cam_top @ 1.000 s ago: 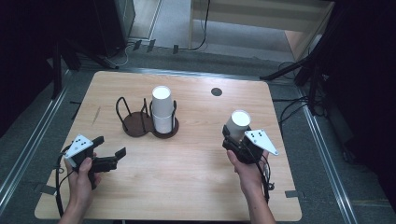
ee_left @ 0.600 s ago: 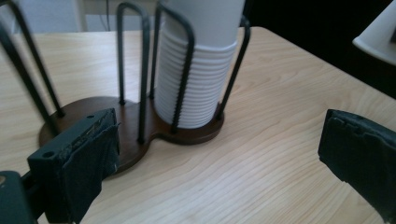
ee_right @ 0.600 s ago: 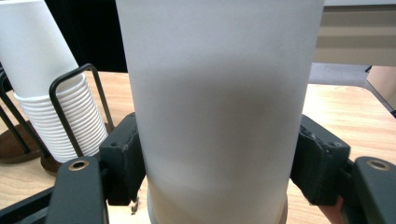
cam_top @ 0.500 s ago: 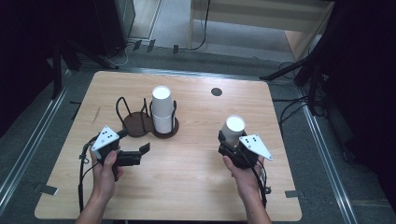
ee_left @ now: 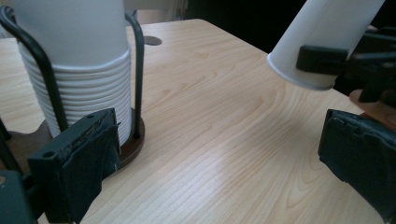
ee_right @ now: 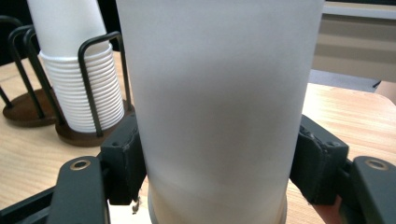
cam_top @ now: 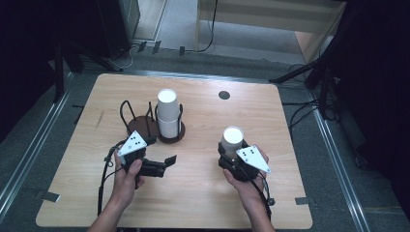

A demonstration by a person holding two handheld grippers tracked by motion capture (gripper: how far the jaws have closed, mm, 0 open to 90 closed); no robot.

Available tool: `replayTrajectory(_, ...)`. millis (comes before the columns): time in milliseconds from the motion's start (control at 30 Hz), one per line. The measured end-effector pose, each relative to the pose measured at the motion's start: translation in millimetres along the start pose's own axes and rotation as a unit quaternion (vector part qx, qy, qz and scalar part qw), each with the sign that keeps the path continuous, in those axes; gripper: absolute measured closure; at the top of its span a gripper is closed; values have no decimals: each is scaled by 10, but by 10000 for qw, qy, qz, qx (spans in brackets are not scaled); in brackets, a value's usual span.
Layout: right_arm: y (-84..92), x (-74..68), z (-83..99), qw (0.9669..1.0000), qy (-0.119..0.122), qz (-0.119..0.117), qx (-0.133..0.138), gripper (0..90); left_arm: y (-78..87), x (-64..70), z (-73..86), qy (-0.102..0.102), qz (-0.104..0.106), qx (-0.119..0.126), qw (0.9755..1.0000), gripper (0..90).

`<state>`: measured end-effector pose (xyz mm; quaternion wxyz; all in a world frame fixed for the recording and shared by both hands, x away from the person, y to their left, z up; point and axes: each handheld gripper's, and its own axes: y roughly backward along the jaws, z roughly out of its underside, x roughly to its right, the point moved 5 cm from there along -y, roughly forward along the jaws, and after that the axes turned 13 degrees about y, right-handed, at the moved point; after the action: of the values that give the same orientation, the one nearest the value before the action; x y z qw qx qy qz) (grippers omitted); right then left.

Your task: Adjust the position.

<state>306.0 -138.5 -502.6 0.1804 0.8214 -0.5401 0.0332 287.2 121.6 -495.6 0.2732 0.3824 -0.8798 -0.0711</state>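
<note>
1. We have the right gripper [cam_top: 232, 155] with its fingers clamped on a single paper cup [cam_top: 231, 140], held tilted just above the tabletop [cam_top: 290, 193], well right of the cup stack [cam_top: 167, 112] in its wire holder [cam_top: 170, 136].
2. Our left gripper [cam_top: 167, 164] hangs between holder and cup, fingers apart, gripping nothing.
3. Next, we judge, the cup goes down upright, and that calls for levelling the wrist before letting go.

Overhead light fell evenly on the desk [cam_top: 193, 193], bright against dark surroundings, with soft short shadows. A pale sheen lay on the wood in the left gripper view. The near cup [ee_right: 219, 107] was soft and slightly blurred.
</note>
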Motion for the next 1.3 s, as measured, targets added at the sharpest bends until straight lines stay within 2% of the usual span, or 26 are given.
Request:
replayTrajectory(100, -13, -42, 16, 10000, 41, -31, 6, 295, -2, 48, -30, -65, 100, 47, 9999, 0)
replayTrajectory(267, -43, -128, 15, 9995, 312, -53, 47, 296, -27, 148, -60, -45, 270, -22, 9996, 0)
replayTrajectory(367, -41, -189, -2, 9984, 552, -19, 85, 295, -37, 187, -57, -73, 310, -111, 9994, 1)
replayTrajectory(433, -37, -228, -1, 9971, 753, -1, 92, 296, -47, 225, -51, -86, 380, -183, 9991, 2)
replayTrajectory(533, -37, -285, 9, 9951, 981, 22, 80, 296, -64, 275, -49, -114, 340, -280, 9990, 35)
replayTrajectory(667, -34, -375, 10, 9917, 1285, 29, 100, 296, -79, 335, -44, -148, 419, -368, 9983, 46)
replayTrajectory(700, -34, -375, 10, 9917, 1285, 29, 100, 296, -79, 335, -44, -148, 419, -368, 9983, 49)
replayTrajectory(733, -31, -426, 11, 9884, 1514, 52, 132, 295, -88, 358, -41, -206, 446, -433, 9979, 53)
replayTrajectory(900, -24, -515, 9, 9807, 1940, 99, 206, 296, -114, 389, -25, -243, 427, -549, 9973, 75)
replayTrajectory(1067, -20, -571, 0, 9736, 2260, 132, 306, 296, -134, 405, -12, -268, 370, -647, 9969, 127)
replayTrajectory(1100, -20, -571, 0, 9736, 2260, 132, 306, 296, -134, 405, -12, -268, 370, -647, 9969, 133)
replayTrajectory(1133, -20, -585, 2, 9718, 2330, 150, 316, 296, -134, 407, -15, -275, 376, -646, 9968, 133)
replayTrajectory(1167, -22, -616, 8, 9650, 2593, 193, 350, 296, -132, 414, -20, -271, 379, -635, 9969, 133)
replayTrajectory(1200, -21, -628, 13, 9645, 2612, 192, 339, 296, -127, 421, -23, -264, 406, -629, 9968, 133)
replayTrajectory(1233, -23, -649, 16, 9613, 2726, 194, 354, 296, -123, 424, -25, -283, 415, -637, 9967, 133)
replayTrajectory(1300, -26, -677, 20, 9575, 2853, 195, 365, 296, -120, 437, -25, -317, 417, -658, 9965, 133)
